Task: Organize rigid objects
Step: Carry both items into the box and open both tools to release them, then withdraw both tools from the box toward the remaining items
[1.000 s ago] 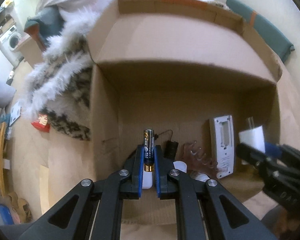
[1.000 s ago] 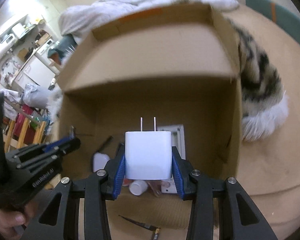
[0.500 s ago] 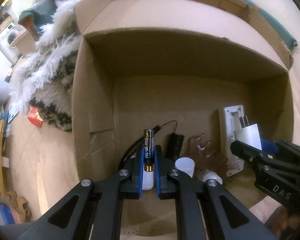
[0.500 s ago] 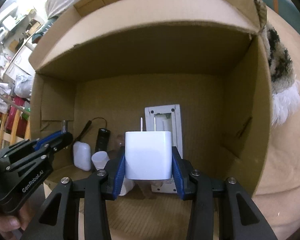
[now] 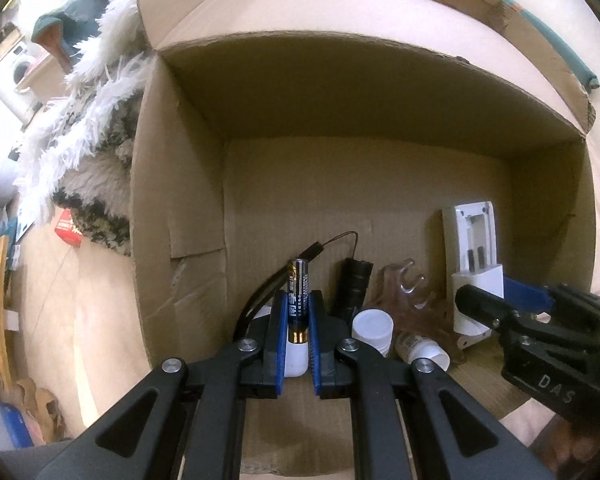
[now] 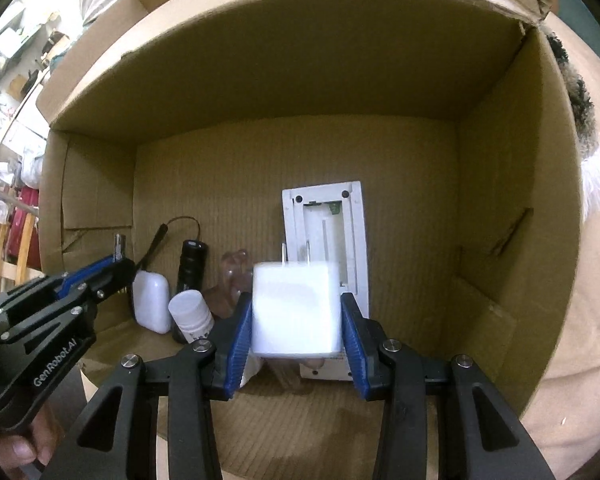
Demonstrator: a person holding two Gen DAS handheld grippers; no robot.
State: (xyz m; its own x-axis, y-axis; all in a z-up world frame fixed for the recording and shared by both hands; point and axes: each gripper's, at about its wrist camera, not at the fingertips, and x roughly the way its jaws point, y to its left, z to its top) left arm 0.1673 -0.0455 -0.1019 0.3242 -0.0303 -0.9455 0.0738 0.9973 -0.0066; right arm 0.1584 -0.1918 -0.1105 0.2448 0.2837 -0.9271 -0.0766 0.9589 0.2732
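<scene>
Lowering both loads into cardboard box (image 6: 500,208): left hand-held gripper (image 5: 298,336) clamped on battery (image 5: 298,294), right hand-held gripper (image 6: 296,340) clamped on white charger (image 6: 296,312), both frame-centre. Release low, onto bare floor beside flashlight (image 6: 190,260).

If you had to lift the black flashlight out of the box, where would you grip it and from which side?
I would grip the black flashlight across its round barrel at mid-length, coming from above. It lies flat on the cardboard box floor. Closing along its length would likely slip; the white bottle crowds its near end, so stay toward the far half.
</scene>
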